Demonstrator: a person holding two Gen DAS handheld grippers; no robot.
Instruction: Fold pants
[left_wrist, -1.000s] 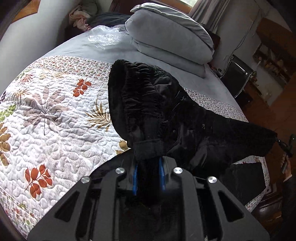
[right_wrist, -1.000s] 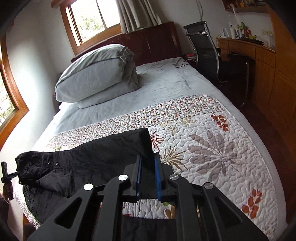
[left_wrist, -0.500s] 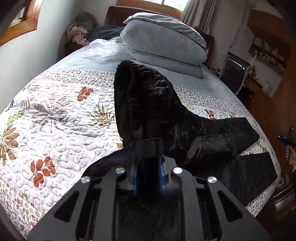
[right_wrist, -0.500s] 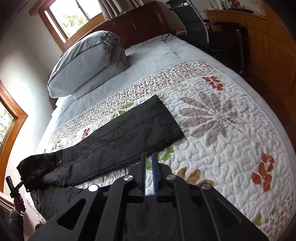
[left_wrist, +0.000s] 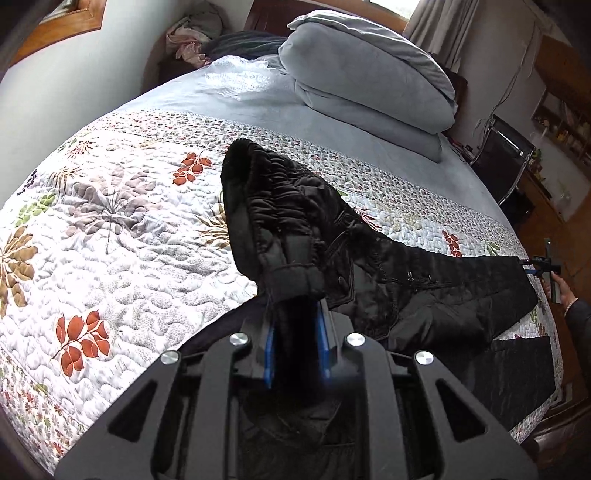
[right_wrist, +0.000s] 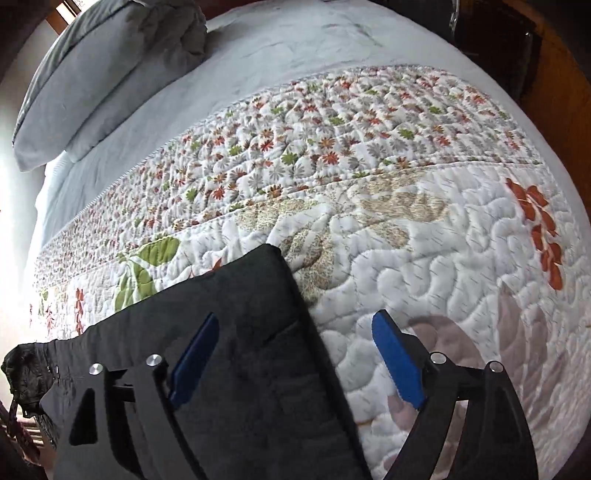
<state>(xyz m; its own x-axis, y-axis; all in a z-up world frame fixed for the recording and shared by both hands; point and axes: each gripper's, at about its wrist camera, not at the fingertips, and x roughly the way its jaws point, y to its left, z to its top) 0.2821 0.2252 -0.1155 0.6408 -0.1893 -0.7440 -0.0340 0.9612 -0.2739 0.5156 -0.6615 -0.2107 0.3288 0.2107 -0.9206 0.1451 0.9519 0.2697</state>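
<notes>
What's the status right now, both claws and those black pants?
Left gripper shut on waistband. Right gripper open, jaws just opened, hovering over leg end. Black pants stretched along quilt. Nothing in the way.

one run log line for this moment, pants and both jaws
left gripper shut on pants waistband | right gripper jaws just opened, over leg end

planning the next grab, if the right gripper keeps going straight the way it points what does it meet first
Most likely the hem end of the black pants lying flat on the quilt. The right gripper has just opened, its fingers straddling that edge with nothing held. Depth is uncertain.
</notes>
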